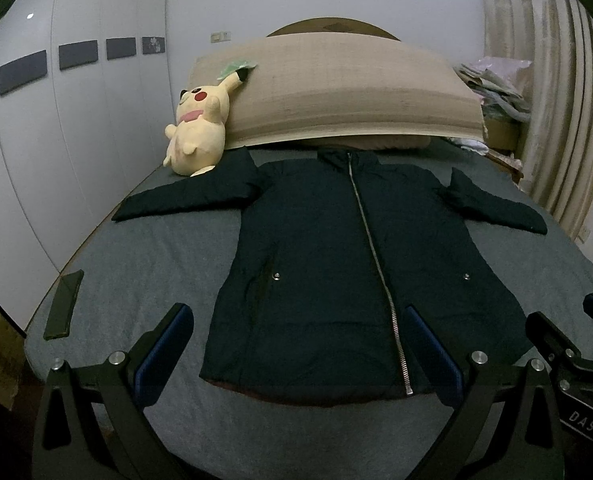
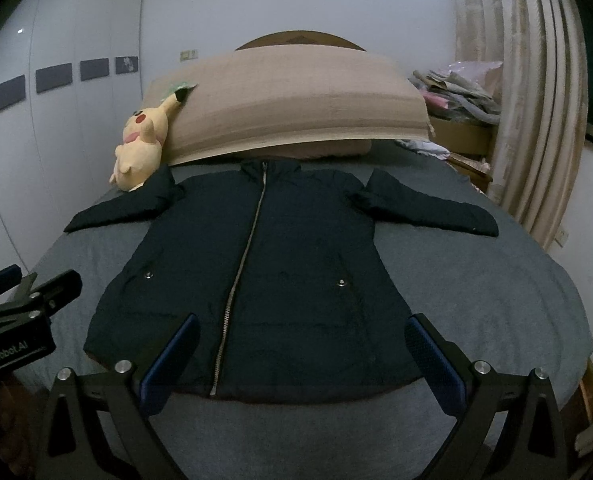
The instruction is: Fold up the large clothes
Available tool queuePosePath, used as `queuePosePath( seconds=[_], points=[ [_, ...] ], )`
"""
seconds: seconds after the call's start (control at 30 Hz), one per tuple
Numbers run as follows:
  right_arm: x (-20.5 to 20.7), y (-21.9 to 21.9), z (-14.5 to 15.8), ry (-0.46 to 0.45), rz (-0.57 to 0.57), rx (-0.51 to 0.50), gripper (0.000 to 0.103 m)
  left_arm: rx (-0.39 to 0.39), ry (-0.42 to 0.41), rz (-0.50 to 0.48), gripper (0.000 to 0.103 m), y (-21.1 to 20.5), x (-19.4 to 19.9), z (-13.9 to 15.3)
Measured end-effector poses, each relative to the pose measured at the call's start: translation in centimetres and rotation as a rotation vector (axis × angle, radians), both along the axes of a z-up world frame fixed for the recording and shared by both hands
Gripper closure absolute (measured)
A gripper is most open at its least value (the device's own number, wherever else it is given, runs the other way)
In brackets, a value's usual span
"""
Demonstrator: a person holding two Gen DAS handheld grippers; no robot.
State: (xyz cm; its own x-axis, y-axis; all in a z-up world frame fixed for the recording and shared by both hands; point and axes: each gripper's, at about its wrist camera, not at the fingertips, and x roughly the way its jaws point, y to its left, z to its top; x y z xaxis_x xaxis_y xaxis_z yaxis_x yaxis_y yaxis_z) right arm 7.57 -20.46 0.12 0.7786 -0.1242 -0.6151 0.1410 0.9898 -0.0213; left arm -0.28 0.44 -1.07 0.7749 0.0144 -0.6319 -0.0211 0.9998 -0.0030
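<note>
While your left gripper (image 1: 299,320) and right gripper (image 2: 302,328) hang spread wide and empty, the dark jacket (image 2: 252,264) lies flat, zipped, apparently navy, on the bed (image 2: 476,280).

A home bedroom: a bed (image 1: 144,248) under a grey cover, a long beige pillow (image 1: 336,92) against a wooden headboard (image 1: 332,29), a yellow plush toy (image 1: 198,132), pleated curtains (image 1: 556,92), and white wardrobe doors (image 1: 76,140).
</note>
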Motion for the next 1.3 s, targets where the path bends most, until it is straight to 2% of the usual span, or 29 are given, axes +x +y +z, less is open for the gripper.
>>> queuePosePath(
  seconds=[0.17,0.53,0.87,0.93,1.07,1.17,1.3],
  points=[
    [0.3,0.0,-1.2,0.022,0.004,0.007,0.000,0.009,0.019,-0.002,0.000,-0.2,0.4,-1.0],
    [2.7,-0.5,-6.8,0.150,0.000,0.038,0.000,0.033,0.156,0.001,0.000,-0.4,2.9,-6.8],
    [5.0,-2.9,-9.2,0.194,-0.019,0.105,0.000,0.048,0.220,0.016,0.000,-0.2,5.7,-8.8],
    [5.5,-4.6,-9.2,0.184,-0.021,0.180,0.000,0.040,0.235,0.022,0.000,0.3,6.2,-9.3],
    [6.6,-10.2,-9.5,0.149,-0.059,0.395,0.000,0.031,0.270,0.047,0.000,1.4,7.5,-10.4],
    [7.7,-16.6,-10.0,0.110,-0.143,0.562,0.000,0.040,0.293,0.073,0.000,2.4,8.6,-11.3],
    [9.4,-25.0,-11.0,0.061,-0.268,0.707,0.000,0.052,0.315,0.099,0.000,3.1,10.1,-12.1]
  ],
)
